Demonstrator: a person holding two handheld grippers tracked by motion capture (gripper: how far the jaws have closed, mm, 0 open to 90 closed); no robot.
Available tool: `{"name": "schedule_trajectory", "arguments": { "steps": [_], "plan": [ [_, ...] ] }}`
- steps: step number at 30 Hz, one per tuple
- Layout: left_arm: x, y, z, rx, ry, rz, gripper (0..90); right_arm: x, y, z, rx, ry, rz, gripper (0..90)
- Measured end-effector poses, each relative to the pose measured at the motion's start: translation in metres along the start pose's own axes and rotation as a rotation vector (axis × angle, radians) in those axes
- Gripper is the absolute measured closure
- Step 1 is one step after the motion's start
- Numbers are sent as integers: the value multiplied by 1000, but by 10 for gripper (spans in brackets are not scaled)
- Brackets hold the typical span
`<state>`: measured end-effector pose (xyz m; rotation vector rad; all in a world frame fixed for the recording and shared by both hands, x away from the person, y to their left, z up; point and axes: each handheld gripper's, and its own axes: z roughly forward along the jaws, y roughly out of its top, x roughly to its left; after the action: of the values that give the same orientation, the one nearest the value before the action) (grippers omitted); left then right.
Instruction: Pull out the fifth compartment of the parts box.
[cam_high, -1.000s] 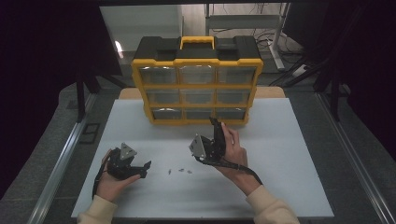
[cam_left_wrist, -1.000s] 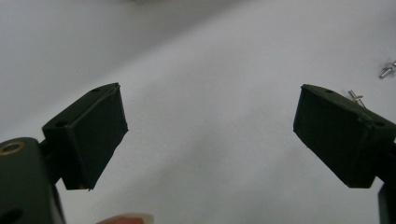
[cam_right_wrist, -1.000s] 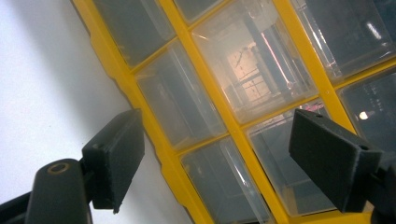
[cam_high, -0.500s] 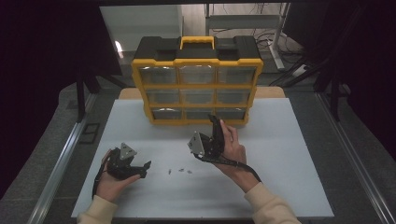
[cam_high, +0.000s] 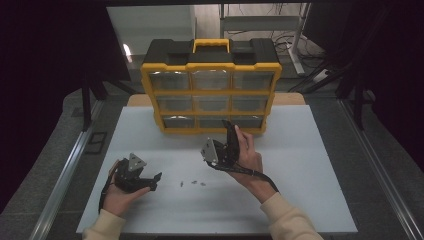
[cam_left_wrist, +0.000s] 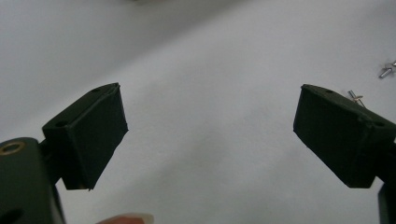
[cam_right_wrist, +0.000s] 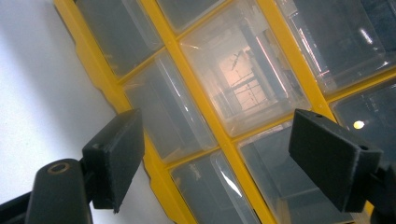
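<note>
**Inspector:** White table (cam_high: 310, 200); yellow organizer (cam_high: 212, 90) stands upright at its far edge, small screws (cam_high: 192, 183) lying mid-table.

**Operator:** Claws?

**Inspector:** Both wide open, empty. Your left claw (cam_high: 152, 181) lies nearer the screws, just beside; your right claw (cam_right_wrist: 229, 158) faces the organizer's drawers.

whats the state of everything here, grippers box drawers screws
left gripper: open, nothing between its fingers, low over the table
right gripper: open, holding nothing, aimed at the box front
organizer box: standing upright on the table, lid latched shut
drawers: all pushed in, contents too hard to tell
screws: loose on the table between the hands, apart from both grippers
table: white top, otherwise bare
</note>
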<state>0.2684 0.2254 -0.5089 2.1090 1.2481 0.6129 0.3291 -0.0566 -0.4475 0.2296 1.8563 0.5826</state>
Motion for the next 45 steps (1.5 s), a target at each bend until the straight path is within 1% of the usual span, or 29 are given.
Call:
{"name": "schedule_trajectory", "arguments": {
  "steps": [12,22,38,41,44,45],
  "plan": [
    [0,0,0,2,0,1,101,-3,1,6,0,-2,5,187],
    [0,0,0,4,-1,1,101,-6,5,8,-10,-13,-3,187],
    [1,0,1,7,2,0,101,-11,6,11,-12,-16,10,187],
    [2,0,1,7,0,-4,101,-13,7,12,-11,-21,7,188],
    [2,0,1,4,0,-5,101,-16,10,13,-18,-24,24,189],
    [1,0,2,1,1,-5,101,-17,11,14,-21,-27,19,189]
  ]
}}
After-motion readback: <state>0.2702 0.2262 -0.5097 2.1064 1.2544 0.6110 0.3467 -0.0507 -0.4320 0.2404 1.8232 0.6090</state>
